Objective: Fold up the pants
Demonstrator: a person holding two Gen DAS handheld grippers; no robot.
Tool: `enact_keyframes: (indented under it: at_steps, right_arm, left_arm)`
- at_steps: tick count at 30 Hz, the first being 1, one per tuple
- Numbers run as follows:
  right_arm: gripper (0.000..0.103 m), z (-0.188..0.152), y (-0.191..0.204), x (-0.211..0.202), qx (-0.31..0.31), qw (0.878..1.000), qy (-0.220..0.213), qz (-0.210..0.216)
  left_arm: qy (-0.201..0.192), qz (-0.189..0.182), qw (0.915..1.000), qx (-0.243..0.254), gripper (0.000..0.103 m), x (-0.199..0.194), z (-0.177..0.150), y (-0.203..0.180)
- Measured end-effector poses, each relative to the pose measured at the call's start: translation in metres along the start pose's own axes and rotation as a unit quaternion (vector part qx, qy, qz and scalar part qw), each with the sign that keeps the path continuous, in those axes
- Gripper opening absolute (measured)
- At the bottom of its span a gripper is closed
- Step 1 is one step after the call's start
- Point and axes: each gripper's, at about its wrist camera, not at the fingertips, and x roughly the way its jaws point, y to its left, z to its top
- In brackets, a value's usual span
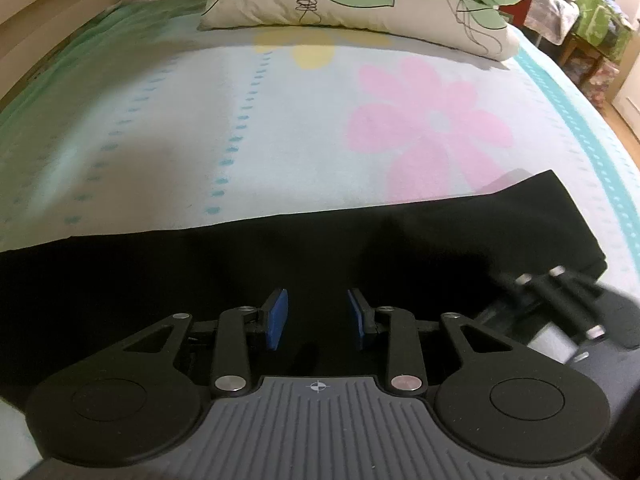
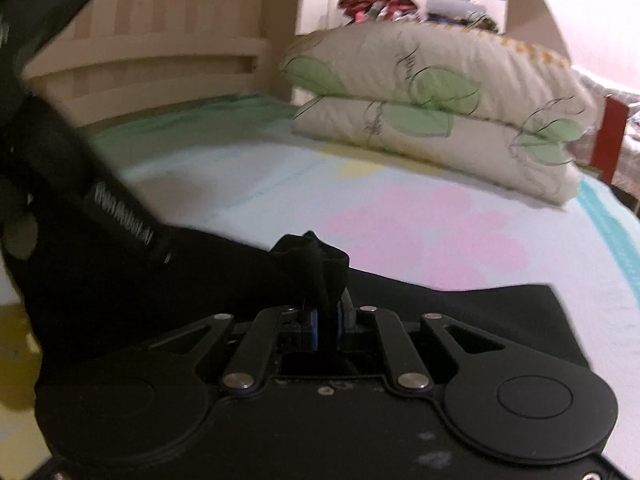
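I have the black pants [image 1: 280,248] lying flat across the near side of the bed [image 1: 200,120], their end toward three o'clock below the pink flower. My left gripper [image 1: 318,314] hovers over them with its blue pads spread and nothing between. My right gripper [image 2: 326,312] has a bunched wad of the dark cloth between its pads; the grip looks light, and I cannot tell if they press. To fold well, I'd lay that edge square on the lower layer, then let go cleanly.
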Motion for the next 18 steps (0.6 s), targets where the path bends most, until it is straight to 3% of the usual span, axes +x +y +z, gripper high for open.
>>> enact_keyframes:
  at_steps: [2, 11, 15, 18]
  right_arm:
    - [0.034, -0.006, 0.008, 0.008, -0.021, 0.999, 0.029, 0.017]
    - [0.041, -0.005, 0.000, -0.042, -0.008, 0.996, -0.013, 0.086]
    - [0.041, -0.008, -0.022, -0.058, 0.027, 0.997, -0.013, 0.072]
    - [0.040, -0.013, -0.051, -0.066, 0.067, 0.997, -0.006, 0.025]
  left_arm:
    - [-0.001, 0.001, 1.0000, 0.000, 0.032, -0.002, 0.000, 0.000]
    - [-0.034, -0.015, 0.9993, 0.003, 0.032, -0.013, 0.024, -0.018]
    - [-0.033, -0.027, 0.9985, 0.033, 0.032, -0.006, 0.027, -0.041]
    - [-0.024, -0.033, 0.9979, 0.050, 0.032, 0.003, 0.022, -0.054]
